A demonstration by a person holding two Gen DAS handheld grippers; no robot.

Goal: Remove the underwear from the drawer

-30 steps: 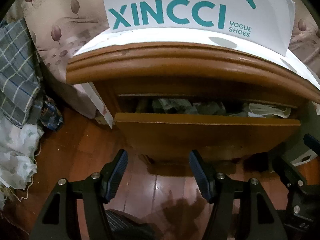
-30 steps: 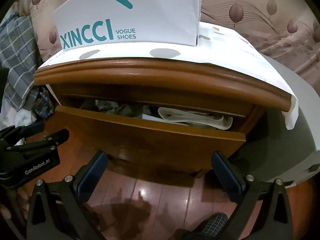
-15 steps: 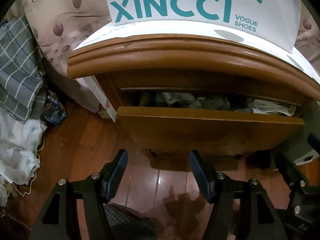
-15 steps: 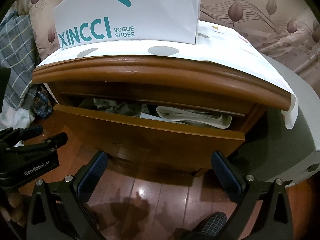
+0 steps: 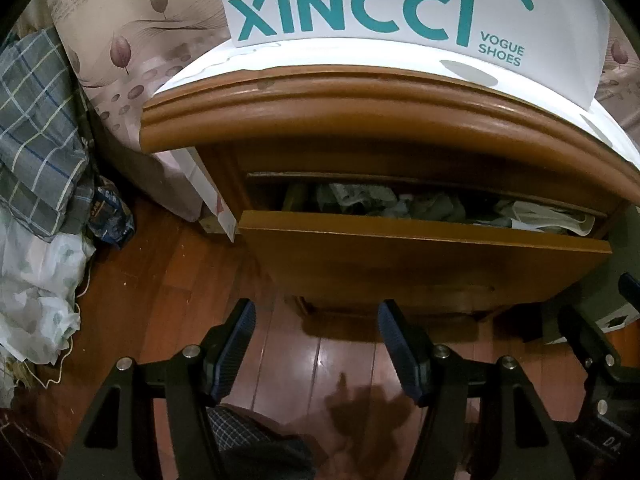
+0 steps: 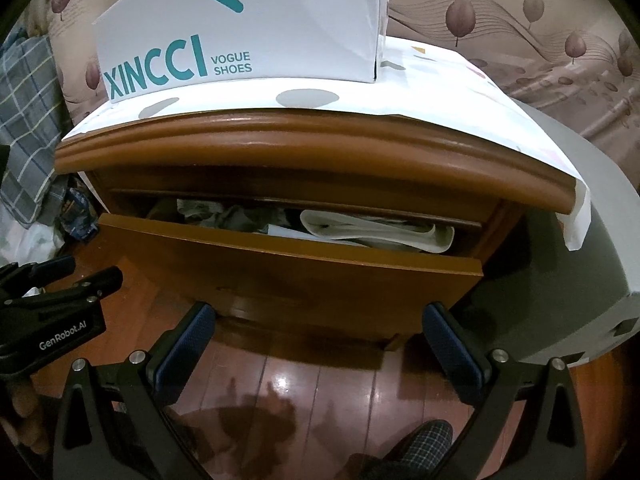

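A brown wooden nightstand point(image 5: 360, 120) with a rounded top edge stands on a glossy reddish wooden floor point(image 6: 320, 380). Its flat-fronted wooden drawer point(image 5: 420, 256) is pulled partly out, leaving a narrow gap under the top. Inside lies crumpled grey and pale fabric point(image 5: 400, 202) — presumably the underwear, though individual pieces cannot be told apart — and, toward the right end, a folded white cloth or paper bundle point(image 6: 380, 232). On the nightstand top rests a white sheet with grey dots point(image 6: 440, 88), bearing a white shoe box printed "XINCCI VOGUE SHOES" in teal point(image 6: 240, 32). The left gripper point(image 5: 316, 340) hovers over the floor in front of the drawer front, its blue-padded jaws parted with nothing between them. The right gripper point(image 6: 320, 340) is likewise short of the drawer, jaws spread wider and empty; neither touches the furniture. To the left of the nightstand lie a grey-blue checked cloth point(image 5: 36, 128) and a white patterned fabric heap point(image 5: 36, 300) (a blue printed packet is wedged between them and the floor). A grey box-like object point(image 6: 580, 280) sits just beside the nightstand's right side.
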